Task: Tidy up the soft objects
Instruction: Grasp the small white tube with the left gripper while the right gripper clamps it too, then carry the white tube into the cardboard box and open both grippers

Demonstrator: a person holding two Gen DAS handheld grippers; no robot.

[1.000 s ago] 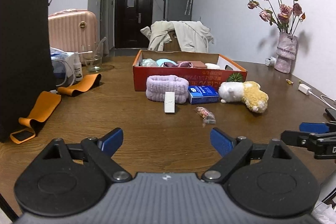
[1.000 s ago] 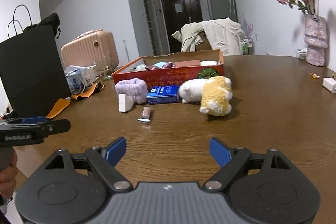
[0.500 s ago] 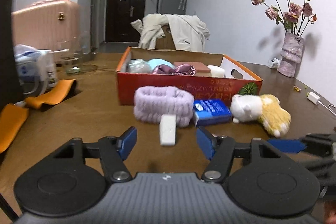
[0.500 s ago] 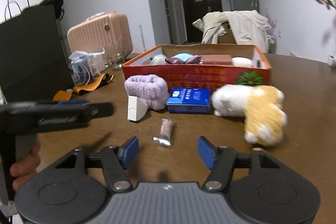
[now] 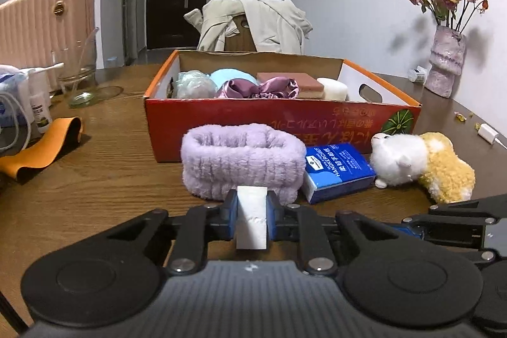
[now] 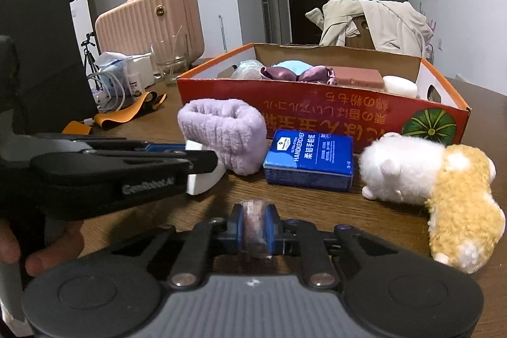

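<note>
The orange cardboard box (image 5: 253, 122) holds satin scrunchies (image 5: 263, 87), a pink sponge block (image 5: 288, 79) and a white soap-like bar (image 5: 332, 89). In front lies a fluffy lilac headband (image 5: 240, 159) (ring-shaped). The left gripper (image 5: 252, 219) is closing on a white wedge sponge (image 5: 252, 216); the right gripper (image 6: 254, 228) clamps a small wrapped packet (image 6: 254, 224).

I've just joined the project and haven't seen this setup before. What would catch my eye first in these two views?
Both grippers are clamped on small things low in their views: the left gripper, still closing, on a white sponge wedge, the right gripper on a small wrapped packet. Just behind lie a fluffy lilac headband, a blue handkerchief pack and a white-and-yellow plush toy, before the half-filled red cardboard box.
</note>
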